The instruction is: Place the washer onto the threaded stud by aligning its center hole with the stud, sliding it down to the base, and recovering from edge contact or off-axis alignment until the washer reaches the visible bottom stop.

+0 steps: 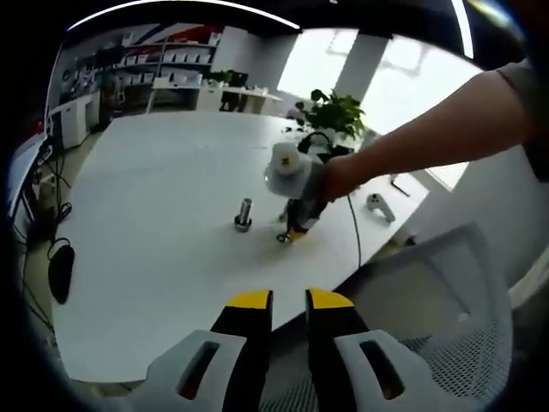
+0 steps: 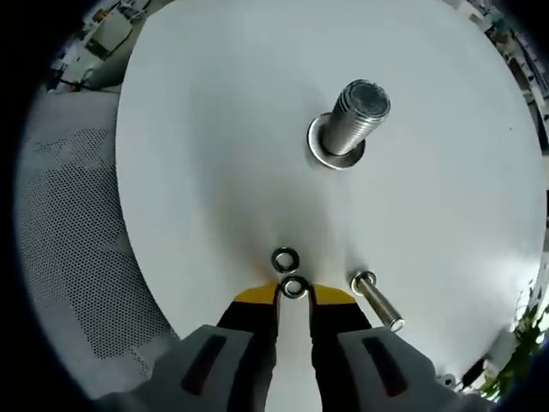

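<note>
Item 1, left gripper: yellow-tipped jaws rise from the bottom centre of the left gripper view, a narrow gap between them, nothing held.

Item 2, right gripper: jaws at the bottom centre of the right gripper view, yellow tips either side of a washer. The tips look nearly closed on it; whether they actually clamp it, cannot tell. In the left gripper view this gripper sits at centre frame, tips down at the table, held by a hand reaching in from the right.

Item 3, second washer: flat on the table, just above the first and touching or nearly touching it.

Item 4, threaded stud: upright on its round base, upper centre-right of the right gripper view; in the left gripper view it stands just left of the right gripper.

Item 5, bolt: lying on its side, lower right, beside the right jaw.

Item 6, white table: round, carrying all the above.

Item 7, mesh chair: lower right of the left gripper view.
</note>
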Demonstrator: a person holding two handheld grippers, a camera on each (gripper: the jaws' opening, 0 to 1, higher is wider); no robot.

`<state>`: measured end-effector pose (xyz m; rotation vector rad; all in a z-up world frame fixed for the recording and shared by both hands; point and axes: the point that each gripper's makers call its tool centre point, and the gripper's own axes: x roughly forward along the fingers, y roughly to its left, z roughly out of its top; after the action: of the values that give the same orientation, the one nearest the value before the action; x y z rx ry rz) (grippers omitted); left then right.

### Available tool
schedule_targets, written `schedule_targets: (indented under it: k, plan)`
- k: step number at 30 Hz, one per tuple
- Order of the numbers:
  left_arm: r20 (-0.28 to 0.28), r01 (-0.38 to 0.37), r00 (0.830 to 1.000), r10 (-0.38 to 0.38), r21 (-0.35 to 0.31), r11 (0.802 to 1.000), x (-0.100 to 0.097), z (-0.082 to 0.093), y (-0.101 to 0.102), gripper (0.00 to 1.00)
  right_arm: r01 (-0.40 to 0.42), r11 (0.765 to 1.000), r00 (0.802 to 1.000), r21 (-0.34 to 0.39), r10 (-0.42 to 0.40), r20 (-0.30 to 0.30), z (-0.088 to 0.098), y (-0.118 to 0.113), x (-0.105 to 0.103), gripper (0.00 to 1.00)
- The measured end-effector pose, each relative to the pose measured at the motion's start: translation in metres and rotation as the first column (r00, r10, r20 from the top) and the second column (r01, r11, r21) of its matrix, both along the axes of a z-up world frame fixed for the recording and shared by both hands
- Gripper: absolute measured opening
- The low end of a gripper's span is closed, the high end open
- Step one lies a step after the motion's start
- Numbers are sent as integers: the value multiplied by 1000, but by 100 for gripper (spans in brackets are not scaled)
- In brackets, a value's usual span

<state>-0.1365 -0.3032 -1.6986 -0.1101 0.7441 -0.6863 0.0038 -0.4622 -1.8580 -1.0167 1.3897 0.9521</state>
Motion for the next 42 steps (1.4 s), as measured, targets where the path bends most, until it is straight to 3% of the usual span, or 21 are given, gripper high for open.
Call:
schedule_targets:
  k: [12,15,19,21,22,24,30,37,42]
  plan:
    - [6,-8,1000,8,0,1000,2,1,1,12,9,1000,996,-4,-9,85,2,-1,-3,13]
    - [3,-13,1000,13,-4,1000,2,1,2,12,80,996,992,30,-82,101,1,-2,0,13]
    - [6,-14,1000,15,-4,1000,2,1,2,12,101,988,981,120,-119,154,2,-2,-1,13]
    - [3,-17,1000,17,-3,1000,2,1,2,12,161,965,971,205,-193,143,3,-3,-1,13]
    - [4,-18,1000,18,-4,1000,2,1,3,12,236,937,955,257,-272,115,3,-5,-1,13]
    - [10,-21,1000,21,-8,1000,3,2,3,12,298,907,934,297,-341,105,4,-8,2,12]
    - [11,-7,1000,8,-13,1000,2,3,0,12,212,937,949,278,-265,169,7,-11,-1,12]
    - [27,-25,999,25,-17,1000,4,6,3,12,274,907,926,320,-338,166,23,-15,10,13]
    - [14,-13,1000,14,-7,1000,3,3,1,12,249,910,928,333,-322,188,39,-19,23,13]
